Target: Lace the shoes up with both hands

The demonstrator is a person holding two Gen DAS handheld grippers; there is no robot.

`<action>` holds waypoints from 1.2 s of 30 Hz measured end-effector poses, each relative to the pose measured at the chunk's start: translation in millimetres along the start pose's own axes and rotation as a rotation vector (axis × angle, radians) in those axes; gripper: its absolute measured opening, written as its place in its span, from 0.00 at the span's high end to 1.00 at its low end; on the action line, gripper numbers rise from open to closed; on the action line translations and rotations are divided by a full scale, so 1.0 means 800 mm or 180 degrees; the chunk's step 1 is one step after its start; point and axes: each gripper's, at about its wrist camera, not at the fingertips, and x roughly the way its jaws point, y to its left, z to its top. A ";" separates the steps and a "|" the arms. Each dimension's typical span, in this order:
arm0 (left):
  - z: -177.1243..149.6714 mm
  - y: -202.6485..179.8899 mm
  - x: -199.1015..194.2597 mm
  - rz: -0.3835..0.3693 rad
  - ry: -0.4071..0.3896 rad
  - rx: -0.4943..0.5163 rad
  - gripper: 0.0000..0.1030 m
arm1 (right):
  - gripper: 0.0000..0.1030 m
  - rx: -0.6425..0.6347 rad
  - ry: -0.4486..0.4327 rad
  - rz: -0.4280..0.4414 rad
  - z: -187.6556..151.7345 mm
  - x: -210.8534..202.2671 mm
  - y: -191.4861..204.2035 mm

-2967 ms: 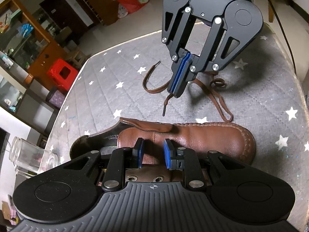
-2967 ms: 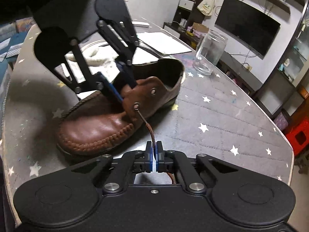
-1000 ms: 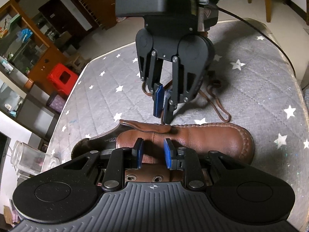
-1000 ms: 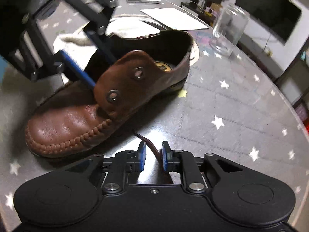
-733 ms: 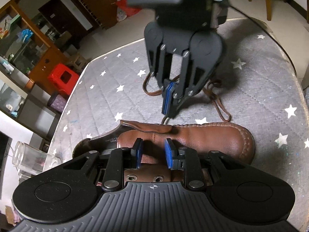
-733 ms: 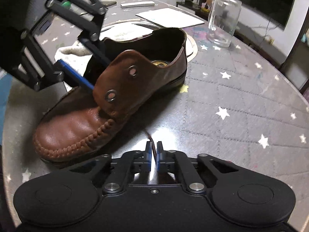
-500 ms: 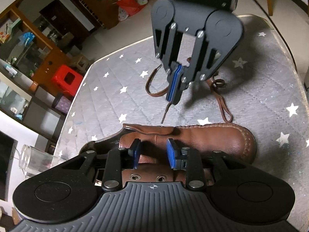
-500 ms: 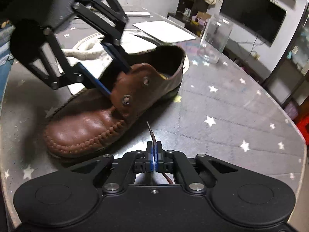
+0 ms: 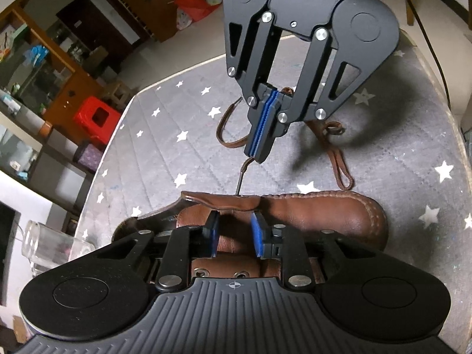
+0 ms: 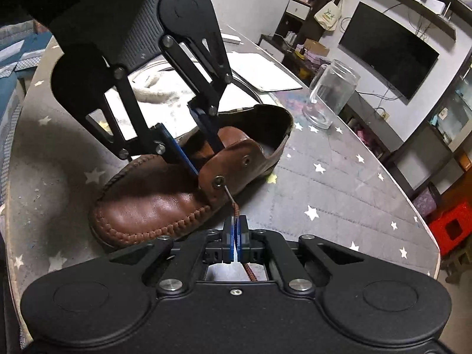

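A brown leather shoe [image 9: 324, 218] lies on the star-patterned table cover, toe to the right in the left wrist view. My left gripper [image 9: 234, 236] stands in the shoe's throat. Its jaws are closing, with the tongue between the blue pads and a gap showing. In the right wrist view the left gripper [image 10: 206, 162] straddles the eyelet flap. My right gripper [image 10: 235, 236] is shut on the brown lace [image 10: 236, 209] just behind its thin tip. That tip touches the flap's lower eyelet [image 10: 219, 181]. The lace's remaining length [image 9: 339, 159] trails over the table behind the right gripper [image 9: 259, 150].
A glass jar [image 10: 330, 94] stands past the shoe's heel, with white paper and a pale cloth [image 10: 156, 94] beside it. The table edge curves close on the right [image 10: 413, 206]. A red stool [image 9: 97, 115] and shelves stand off the table.
A second ago the right gripper's jaws stood apart around the lace low on the table. They shut on it, rose, and brought the tip up to the lower eyelet. The left gripper stayed put.
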 end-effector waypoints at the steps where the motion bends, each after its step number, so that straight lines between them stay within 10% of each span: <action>1: -0.001 0.000 0.001 -0.0006 -0.0003 -0.0005 0.76 | 0.98 -0.0012 -0.0009 0.0009 -0.002 -0.002 0.001; 36: 0.001 -0.002 0.000 -0.0046 -0.0082 0.0103 0.76 | 0.98 -0.0319 -0.0012 0.0011 0.017 0.018 0.016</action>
